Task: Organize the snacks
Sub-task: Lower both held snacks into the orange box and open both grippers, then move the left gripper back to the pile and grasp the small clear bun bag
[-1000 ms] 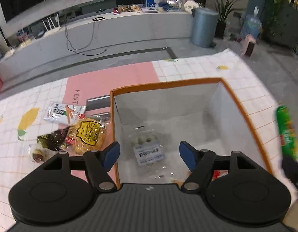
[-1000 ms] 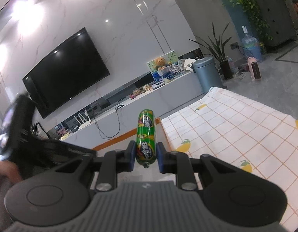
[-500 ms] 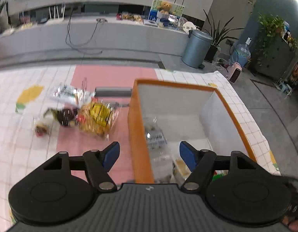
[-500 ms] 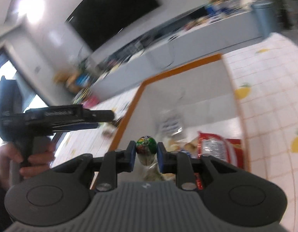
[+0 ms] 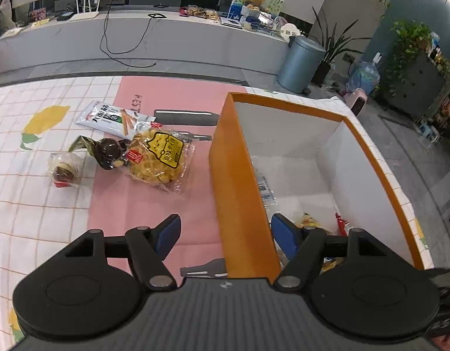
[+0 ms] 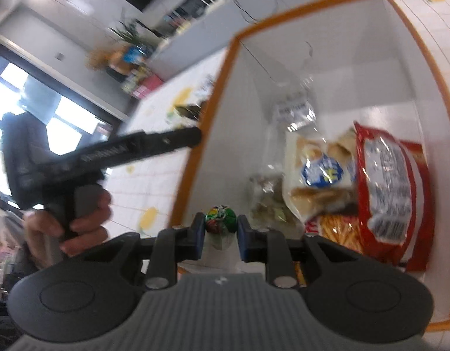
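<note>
The green snack stick [image 6: 220,219] is held tight between the two blue fingers of the right gripper [image 6: 219,234]. It is seen end-on, pointing ahead, over the near left corner of the orange box [image 6: 195,152]. Ahead of the fingers and to their right, a red bag [image 6: 385,193], a bread pack [image 6: 321,172] and a clear pack [image 6: 295,111] are already lying in the box.

The step in hand looks to be dropping the stick in. It is best done if the stick is brought lower, into the bare white spot just ahead of the fingers, before the fingers are let go. The orange wall close on the left should not be bumped.

The left gripper [image 5: 225,231] is spread wide and holds nothing; the box wall is seen between its fingers. Ahead and to their left, the yellow noodle bag [image 5: 162,158], a dark round snack [image 5: 109,152] and a white packet [image 5: 113,115] are waiting on the table [image 5: 49,204].
</note>
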### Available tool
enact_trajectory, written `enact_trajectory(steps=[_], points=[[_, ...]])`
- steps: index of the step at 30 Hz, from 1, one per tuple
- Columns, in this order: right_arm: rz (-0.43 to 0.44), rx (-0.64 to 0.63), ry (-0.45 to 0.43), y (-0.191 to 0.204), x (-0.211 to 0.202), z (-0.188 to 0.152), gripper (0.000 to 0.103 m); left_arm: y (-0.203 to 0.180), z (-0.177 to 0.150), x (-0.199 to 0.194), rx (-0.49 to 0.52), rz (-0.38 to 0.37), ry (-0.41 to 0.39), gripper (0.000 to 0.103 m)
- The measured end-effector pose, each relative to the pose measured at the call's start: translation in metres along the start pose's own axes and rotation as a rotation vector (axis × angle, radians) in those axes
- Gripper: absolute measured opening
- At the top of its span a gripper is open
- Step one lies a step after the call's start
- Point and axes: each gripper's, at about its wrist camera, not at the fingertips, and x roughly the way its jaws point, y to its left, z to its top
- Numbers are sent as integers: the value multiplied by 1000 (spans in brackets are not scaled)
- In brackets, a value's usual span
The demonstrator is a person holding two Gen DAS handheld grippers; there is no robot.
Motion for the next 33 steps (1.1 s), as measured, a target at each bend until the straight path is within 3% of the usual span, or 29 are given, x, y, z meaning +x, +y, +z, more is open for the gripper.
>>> enact_trajectory(steps=[5, 7, 9, 13, 27, 33], points=[[-55, 18, 49, -1, 9, -3, 21, 1, -1, -2, -2, -7, 2, 83], [-88, -3, 58, 4, 8, -3, 25, 1, -1, -3, 0, -4, 3, 82], [-95, -1, 56, 7, 7, -3, 39, 1, -1, -5, 3, -2, 5, 80], [-132, -8, 37, 18, 0, -5, 41, -3, -2, -15, 9, 11, -5, 80], [-170, -67, -108, 61, -63, -36, 43, -5, -2, -82, -8, 25, -92, 80], [-194, -127, -208, 95, -73, -50, 49, 14, -5, -119, -29, 99, -167, 80]])
